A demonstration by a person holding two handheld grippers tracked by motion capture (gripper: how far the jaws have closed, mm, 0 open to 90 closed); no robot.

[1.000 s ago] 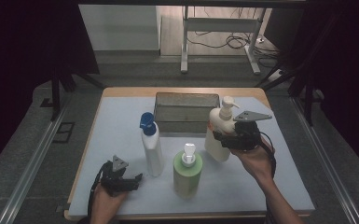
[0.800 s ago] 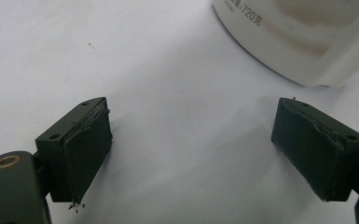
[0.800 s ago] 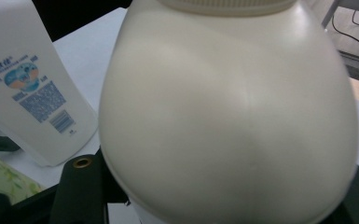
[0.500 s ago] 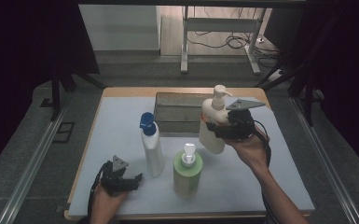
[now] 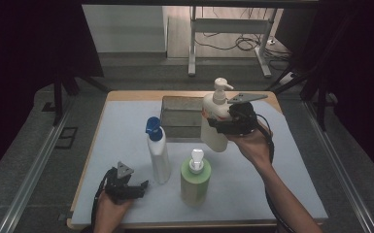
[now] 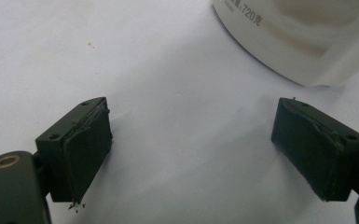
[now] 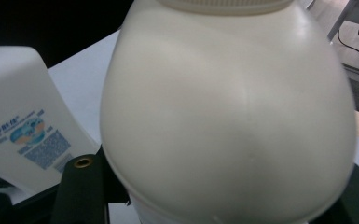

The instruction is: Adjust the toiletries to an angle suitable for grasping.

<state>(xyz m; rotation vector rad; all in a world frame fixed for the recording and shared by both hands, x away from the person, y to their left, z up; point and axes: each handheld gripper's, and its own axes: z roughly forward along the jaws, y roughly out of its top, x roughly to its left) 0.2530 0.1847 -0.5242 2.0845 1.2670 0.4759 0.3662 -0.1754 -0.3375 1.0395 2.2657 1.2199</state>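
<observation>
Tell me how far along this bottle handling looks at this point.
Done: the right gripper is shut on the cream pump bottle, held above the table near the grey box. In hand: carrying it; no set-down yet. Left: the blue-capped bottle and green pump bottle stand untouched; the left gripper rests open beside them.

Three bottles in all: one cream pump bottle (image 5: 215, 121) clamped in the right tongs (image 5: 223, 127), one white bottle with a blue cap (image 5: 158, 150) just beyond the left tongs (image 5: 137, 186), and one green pump bottle (image 5: 195, 179) between the two tongs. One grey box (image 5: 182, 115) sits just behind the right tongs. That makes two tongs and one counter (image 5: 296, 194).
</observation>
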